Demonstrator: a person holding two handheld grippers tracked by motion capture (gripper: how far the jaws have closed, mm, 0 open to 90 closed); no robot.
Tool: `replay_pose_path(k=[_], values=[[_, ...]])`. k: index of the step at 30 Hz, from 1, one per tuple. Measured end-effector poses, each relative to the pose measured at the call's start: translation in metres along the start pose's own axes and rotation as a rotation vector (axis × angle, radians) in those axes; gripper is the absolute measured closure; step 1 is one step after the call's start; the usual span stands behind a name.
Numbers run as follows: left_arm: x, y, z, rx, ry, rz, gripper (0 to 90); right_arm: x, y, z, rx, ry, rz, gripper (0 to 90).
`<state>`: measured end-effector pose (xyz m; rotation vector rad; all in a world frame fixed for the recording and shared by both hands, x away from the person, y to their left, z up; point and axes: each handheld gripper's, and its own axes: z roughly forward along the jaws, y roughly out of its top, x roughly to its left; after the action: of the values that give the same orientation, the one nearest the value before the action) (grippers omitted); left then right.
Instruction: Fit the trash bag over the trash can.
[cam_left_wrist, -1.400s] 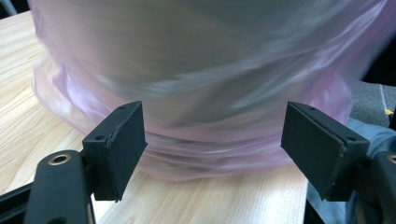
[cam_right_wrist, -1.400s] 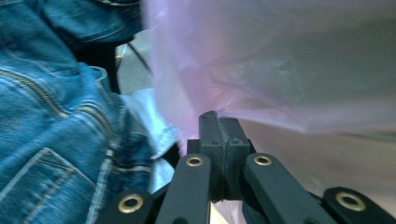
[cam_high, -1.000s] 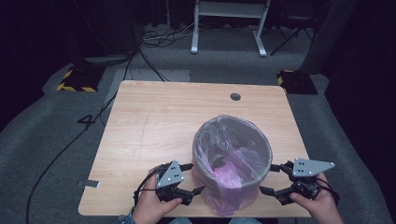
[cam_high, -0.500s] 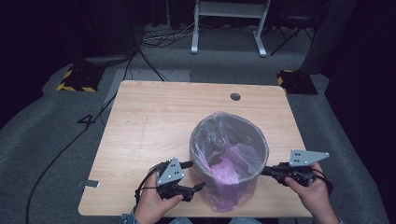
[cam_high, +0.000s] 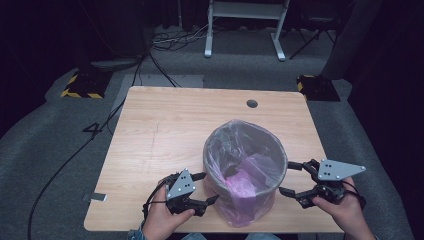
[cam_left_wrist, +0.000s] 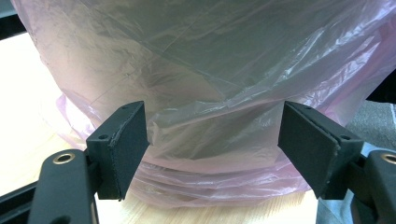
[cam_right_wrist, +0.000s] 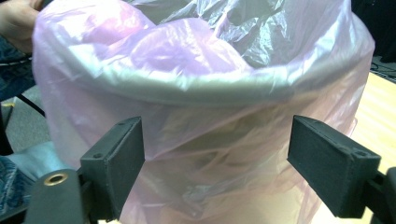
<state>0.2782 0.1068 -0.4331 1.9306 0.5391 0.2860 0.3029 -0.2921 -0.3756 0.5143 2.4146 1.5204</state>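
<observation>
Pink liner (cam_high: 248, 200) already draped over the bin (cam_high: 245, 150) rim; left gripper (cam_high: 206, 187) and right gripper (cam_high: 291, 178) flank it, jaws apart, the right's having just opened with nothing between them; smoothing remains.

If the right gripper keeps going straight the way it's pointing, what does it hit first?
Most likely the pink bag draped over the bin's side, just below the rim. The right gripper is open and aimed squarely at it, with nothing between; the exact gap is hard to judge.

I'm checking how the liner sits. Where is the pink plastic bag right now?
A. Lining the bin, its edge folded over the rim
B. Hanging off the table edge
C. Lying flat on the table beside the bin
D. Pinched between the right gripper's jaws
A: the pink plastic bag fills the bin and drapes down over its rim.
</observation>
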Motion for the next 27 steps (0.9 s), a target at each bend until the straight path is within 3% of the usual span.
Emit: replay_pose_path(k=[1, 6, 10, 14, 20, 24, 26, 27], values=[[0.001, 0.0, -0.001, -0.002, 0.001, 0.003, 23.9, -0.001, 0.002, 0.001, 0.003, 0.004, -0.006, 23.1], [0.002, -0.002, -0.004, -0.006, 0.003, -0.011, 23.9, -0.001, 0.006, 0.0, 0.031, 0.042, -0.019, 68.3], [0.002, -0.003, -0.008, -0.017, 0.012, -0.018, 23.9, 0.0, 0.01, 0.001, 0.007, 0.082, -0.011, 90.0], [0.002, -0.003, -0.012, -0.026, 0.023, -0.021, 23.9, -0.002, 0.011, -0.001, 0.009, 0.06, 0.006, 90.0], [0.0, -0.001, -0.01, -0.025, 0.02, -0.006, 24.0, -0.027, -0.011, 0.005, 0.073, -0.051, 0.085, 90.0], [-0.001, 0.002, -0.005, -0.007, 0.04, 0.017, 21.8, -0.034, -0.027, 0.019, 0.103, -0.033, 0.12, 90.0], [0.0, 0.002, -0.006, -0.014, 0.038, 0.009, 22.1, -0.033, -0.029, 0.02, 0.089, -0.016, 0.104, 88.9], [0.001, 0.002, -0.006, -0.019, 0.038, 0.006, 22.8, -0.032, -0.028, 0.019, 0.082, -0.004, 0.094, 75.9]])
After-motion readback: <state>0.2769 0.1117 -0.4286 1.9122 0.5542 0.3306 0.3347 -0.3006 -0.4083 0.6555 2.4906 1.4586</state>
